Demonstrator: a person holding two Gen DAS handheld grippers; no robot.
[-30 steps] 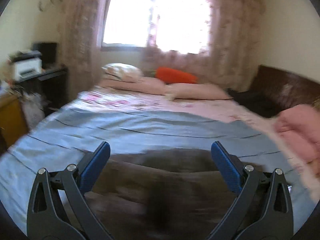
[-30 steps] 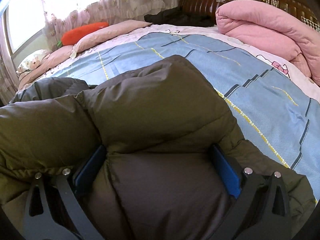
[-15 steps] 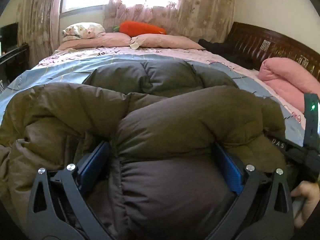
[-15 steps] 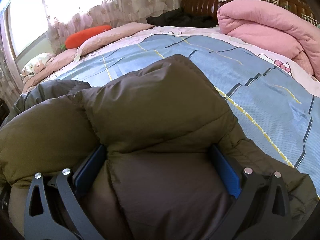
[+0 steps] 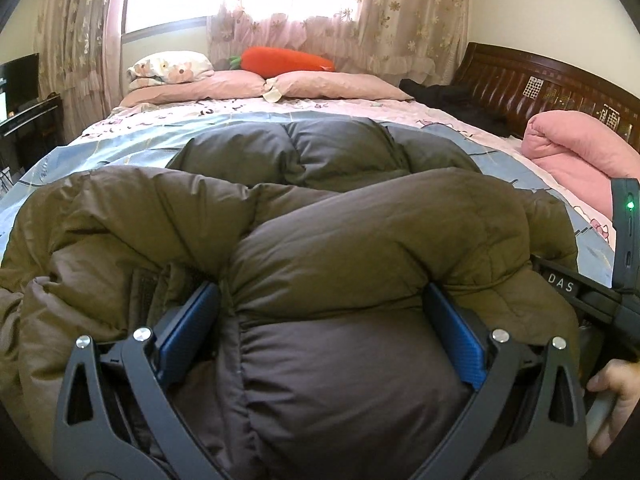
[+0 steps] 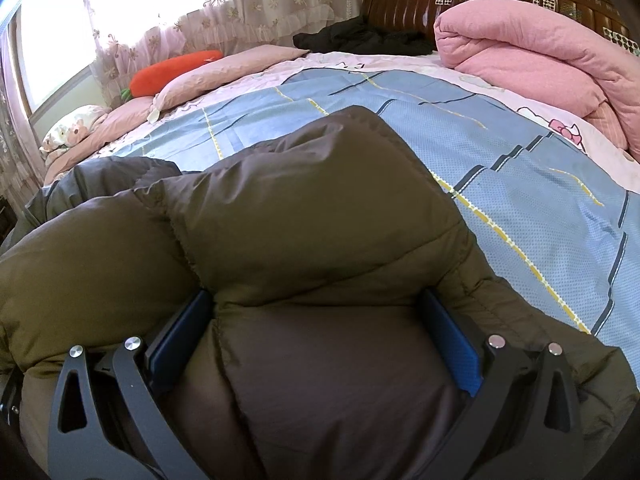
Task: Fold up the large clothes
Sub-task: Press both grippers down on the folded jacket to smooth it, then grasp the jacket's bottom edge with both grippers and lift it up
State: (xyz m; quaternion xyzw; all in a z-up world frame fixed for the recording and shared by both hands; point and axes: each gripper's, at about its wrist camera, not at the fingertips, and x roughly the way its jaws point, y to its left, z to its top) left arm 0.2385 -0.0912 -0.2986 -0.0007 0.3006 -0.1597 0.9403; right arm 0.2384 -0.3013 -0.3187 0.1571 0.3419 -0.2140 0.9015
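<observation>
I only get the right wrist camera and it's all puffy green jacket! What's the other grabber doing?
Observer: The left gripper is in the olive puffer jacket too. A fat fold fills the gap between its blue pads.
Child: What's beside the bed, past the curtain?
Observer: A dark cabinet stands there, at the left wrist view's left edge.
Child: Who's holding my grabber?
Observer: A hand at that view's right edge holds the handle of the right gripper, below a small green light.
</observation>
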